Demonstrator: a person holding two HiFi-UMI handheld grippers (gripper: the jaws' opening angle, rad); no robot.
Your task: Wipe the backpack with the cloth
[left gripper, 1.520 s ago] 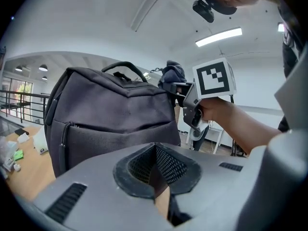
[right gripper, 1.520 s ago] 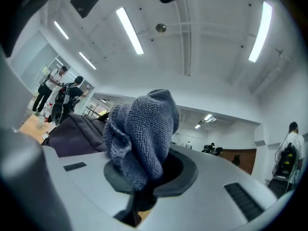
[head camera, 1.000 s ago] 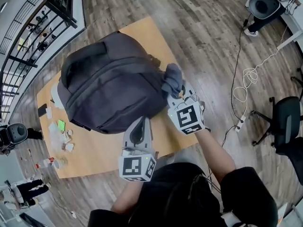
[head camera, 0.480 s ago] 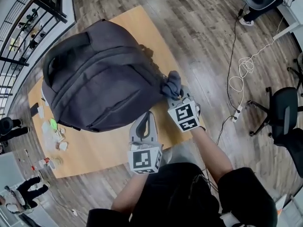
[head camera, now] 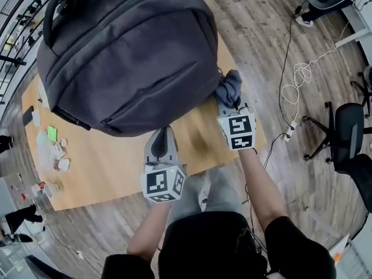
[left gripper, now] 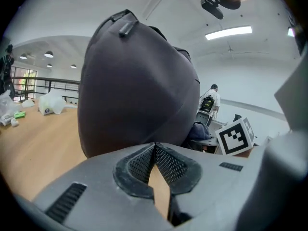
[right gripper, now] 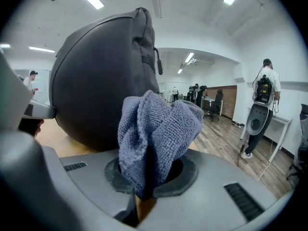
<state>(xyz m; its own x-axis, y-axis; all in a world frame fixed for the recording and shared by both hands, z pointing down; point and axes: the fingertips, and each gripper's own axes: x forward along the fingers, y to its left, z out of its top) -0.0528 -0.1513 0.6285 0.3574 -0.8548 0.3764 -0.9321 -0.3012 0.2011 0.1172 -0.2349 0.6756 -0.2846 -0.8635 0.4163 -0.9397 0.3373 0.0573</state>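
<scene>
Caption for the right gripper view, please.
Right gripper, jaws shut on a bunched blue-grey cloth, facing the dark backpack on the wooden table.

Black short-sleeved top (head camera: 212, 243), grey trousers (head camera: 220, 192)

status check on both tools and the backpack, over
Left tool shut, empty. Right tool shut on cloth. Cloth beside backpack, contact unclear. Small clutter at table edge, out of the way.
</scene>
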